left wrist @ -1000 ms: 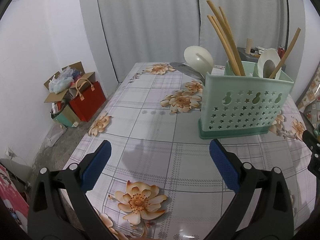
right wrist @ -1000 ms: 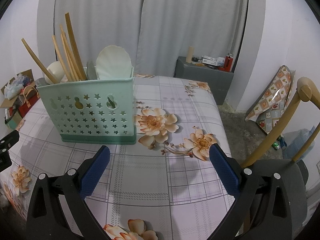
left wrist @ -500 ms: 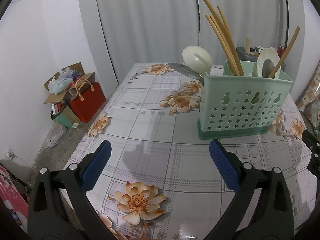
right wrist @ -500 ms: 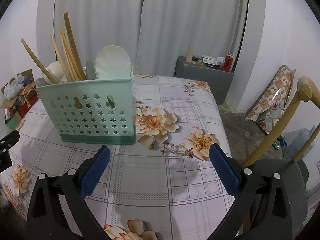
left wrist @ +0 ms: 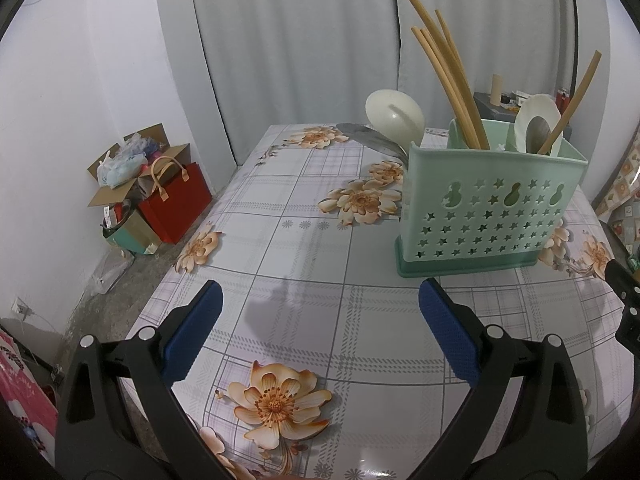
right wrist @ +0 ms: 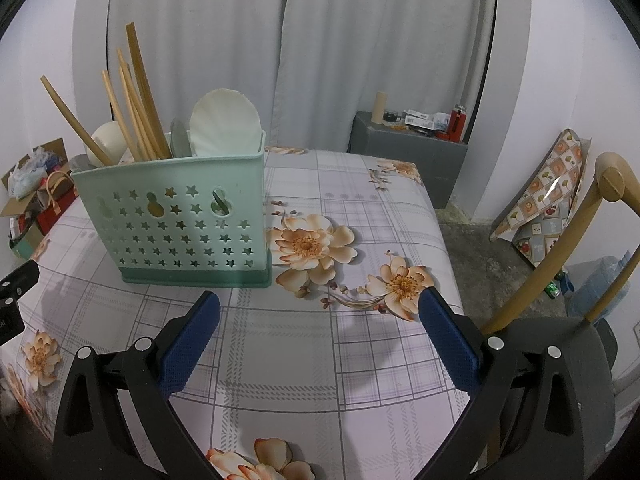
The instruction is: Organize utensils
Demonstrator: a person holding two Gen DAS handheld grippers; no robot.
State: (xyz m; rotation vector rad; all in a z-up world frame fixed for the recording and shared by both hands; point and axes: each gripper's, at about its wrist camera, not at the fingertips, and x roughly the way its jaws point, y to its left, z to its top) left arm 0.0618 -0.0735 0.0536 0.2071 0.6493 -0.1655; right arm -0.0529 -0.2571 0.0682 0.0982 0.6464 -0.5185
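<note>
We hold the left gripper (left wrist: 318,310) above the near part of the table (left wrist: 280,248), jaws spread wide and empty. From it, the green utensil caddy (left wrist: 490,216) lies at 1 o'clock, standing upright on the table with its long side running left to right across our view. A white ladle (left wrist: 394,116) and a grey metal utensil (left wrist: 372,139) show at the caddy's far left corner, at 12 o'clock from this gripper; we cannot tell whether they sit inside the caddy or lie behind it. Wooden sticks (left wrist: 450,84) lean up out of the left compartment, and a white spoon (left wrist: 534,120) stands further right.

We hold the right gripper (right wrist: 320,310) likewise wide apart, gripping nothing. Here the caddy (right wrist: 176,216) lies at 11 o'clock, and its base looks nearer to these fingers than to the left pair. We judge the right hand the better placed for any reach to the caddy's right end, the left hand for the ladle side. No loose utensil shows on the cloth in front of either gripper, so we judge the sorting mostly done.

Against the earlier frames, the caddy sits marginally lower and closer in both views; both grippers have the same wide opening as before.
</note>
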